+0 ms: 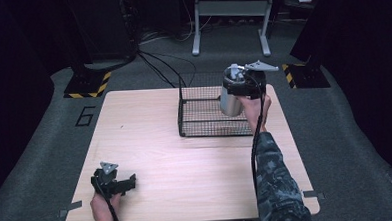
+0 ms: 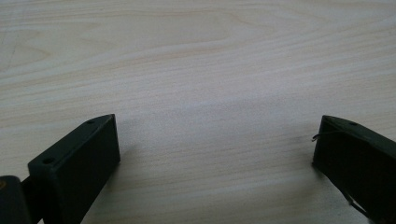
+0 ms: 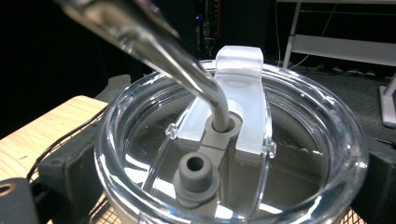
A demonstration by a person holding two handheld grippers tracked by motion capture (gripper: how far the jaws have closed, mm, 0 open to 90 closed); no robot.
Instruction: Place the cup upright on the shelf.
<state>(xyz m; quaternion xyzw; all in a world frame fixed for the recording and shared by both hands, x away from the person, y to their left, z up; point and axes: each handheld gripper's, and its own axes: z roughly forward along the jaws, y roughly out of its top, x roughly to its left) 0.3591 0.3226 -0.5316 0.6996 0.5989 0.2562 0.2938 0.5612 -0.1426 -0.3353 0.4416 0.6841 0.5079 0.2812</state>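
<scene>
My right gripper (image 1: pixel 243 86) pinches the steel tumbler (image 1: pixel 229 101) above the wire basket (image 1: pixel 205 130). Risk: base clips the basket rim, tumbler tips. Left gripper (image 1: pixel 118 183), well short of basket, spread, idle.

Wire basket (image 1: pixel 204 121) toward the far right of the surface (image 1: pixel 186 171). Tumbler (image 1: pixel 231 96) held up over the basket's right part by the right tool (image 1: pixel 245 83). Left tool (image 1: pixel 114 183) resting at the near left corner, well apart from both.
</scene>
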